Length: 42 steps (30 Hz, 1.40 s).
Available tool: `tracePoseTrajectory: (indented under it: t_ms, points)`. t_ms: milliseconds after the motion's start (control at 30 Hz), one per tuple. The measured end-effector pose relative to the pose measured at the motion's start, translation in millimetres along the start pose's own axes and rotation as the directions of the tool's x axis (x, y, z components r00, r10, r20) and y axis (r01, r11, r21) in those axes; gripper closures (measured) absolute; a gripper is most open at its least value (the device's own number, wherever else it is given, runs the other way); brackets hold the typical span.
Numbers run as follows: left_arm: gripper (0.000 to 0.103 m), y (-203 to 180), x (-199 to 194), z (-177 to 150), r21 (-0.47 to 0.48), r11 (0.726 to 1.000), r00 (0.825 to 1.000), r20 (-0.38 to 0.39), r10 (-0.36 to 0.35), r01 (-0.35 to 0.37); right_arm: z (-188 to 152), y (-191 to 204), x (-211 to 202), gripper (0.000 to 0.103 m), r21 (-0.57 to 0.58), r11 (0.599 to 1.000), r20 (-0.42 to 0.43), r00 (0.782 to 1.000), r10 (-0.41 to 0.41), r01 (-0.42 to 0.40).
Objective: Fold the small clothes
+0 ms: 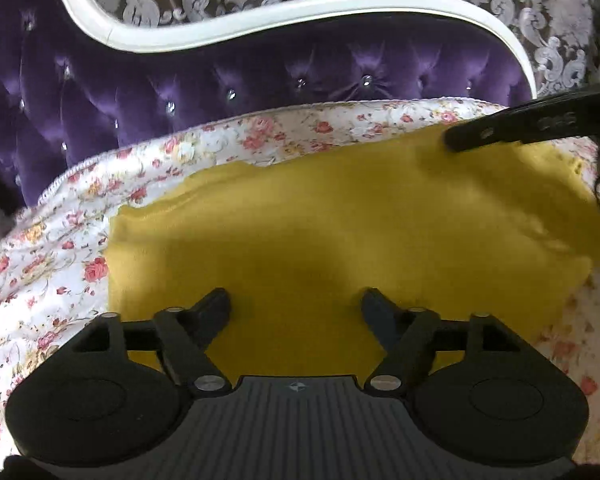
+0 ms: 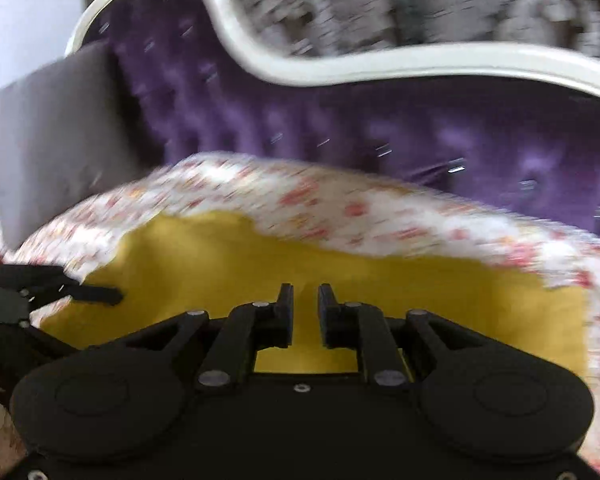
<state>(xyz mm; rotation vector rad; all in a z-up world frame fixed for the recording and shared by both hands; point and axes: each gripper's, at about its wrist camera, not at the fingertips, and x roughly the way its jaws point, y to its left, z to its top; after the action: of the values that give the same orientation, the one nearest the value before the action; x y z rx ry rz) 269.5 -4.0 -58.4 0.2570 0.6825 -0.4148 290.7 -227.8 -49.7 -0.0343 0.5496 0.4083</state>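
While on floral bedspread (image 1: 60, 248) | yellow garment (image 1: 320, 232) flat | no containers.

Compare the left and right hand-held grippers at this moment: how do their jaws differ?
The left hand-held gripper has its jaws spread wide; the right hand-held gripper shows only a narrow gap. The left wrist view is sharp, while the right wrist view is smeared with blur. Both hover over the yellow cloth on the floral bedspread, and neither pinches any fabric.

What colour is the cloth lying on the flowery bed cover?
Mustard yellow cloth, clearest in the left wrist view.
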Motion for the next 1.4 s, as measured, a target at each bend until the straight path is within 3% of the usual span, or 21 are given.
tracePoseTrajectory:
  t_ms: [100,167,300,367,433,500,567,700,767,800,933,1033,1133,1200,1400]
  points:
    - [0.028,3,1,0,-0.038,0.999,1.0,0.001,-0.011,0.011,-3,13,25,0.075,-0.041,0.999,-0.045,0.999,0.008,-0.01]
    - [0.027,3,0,0,-0.045,0.999,1.0,-0.001,-0.016,0.016,-1,7,41,0.076,-0.026,0.999,-0.071,0.997,-0.036,0.034]
    - [0.024,2,-9,-3,-0.077,0.997,1.0,-0.008,-0.024,0.023,9,-25,56,0.086,0.054,0.988,-0.069,0.988,-0.14,0.144]
    - [0.024,6,-9,-4,-0.104,0.994,0.999,-0.007,-0.031,0.03,14,-40,57,0.073,0.075,0.972,-0.079,0.973,-0.216,0.222]
    - [0.024,5,-10,-4,-0.105,0.994,1.0,-0.008,-0.027,0.026,15,-57,53,0.073,0.089,0.951,-0.098,0.953,-0.288,0.296]
    - [0.024,4,-12,-4,-0.107,0.994,1.0,-0.011,-0.023,0.022,13,-75,39,0.073,0.155,0.939,-0.095,0.951,-0.295,0.306]
    - [0.024,5,-12,-2,-0.112,0.993,0.999,-0.021,-0.026,0.024,11,-89,14,0.064,0.234,0.925,-0.06,0.954,-0.292,0.298]
    - [0.024,12,-18,21,-0.151,0.986,0.998,-0.012,-0.068,0.065,0,-109,-34,0.059,0.308,0.918,0.004,0.964,-0.265,0.251]
    - [0.024,12,-19,36,-0.15,0.985,0.997,0.009,-0.078,0.079,-9,-121,-53,0.041,0.36,0.908,0.023,0.971,-0.239,0.215]
    - [0.024,11,-18,45,-0.146,0.986,0.997,0.02,-0.077,0.079,-13,-128,-58,0.037,0.389,0.9,0.022,0.974,-0.224,0.198]
    - [0.024,3,5,75,-0.131,0.988,0.997,0.025,-0.077,0.079,-36,-146,-71,0.035,0.482,0.867,0.011,0.989,-0.148,0.124]
    - [0.024,-3,33,85,-0.141,0.986,0.996,-0.011,-0.093,0.091,-52,-152,-72,0.032,0.505,0.858,0.0,0.994,-0.108,0.093]
    - [0.023,-11,60,83,-0.12,0.991,0.995,-0.079,-0.065,0.056,-62,-152,-72,0.029,0.514,0.855,-0.001,0.997,-0.077,0.067]
    - [0.018,-15,66,78,-0.108,0.994,0.997,-0.061,-0.044,0.037,-65,-152,-73,0.029,0.509,0.859,0.014,0.997,-0.07,0.053]
    - [0.018,-12,64,78,-0.138,0.99,0.997,-0.056,-0.044,0.036,-70,-152,-86,0.029,0.522,0.852,0.115,0.993,-0.027,-0.037]
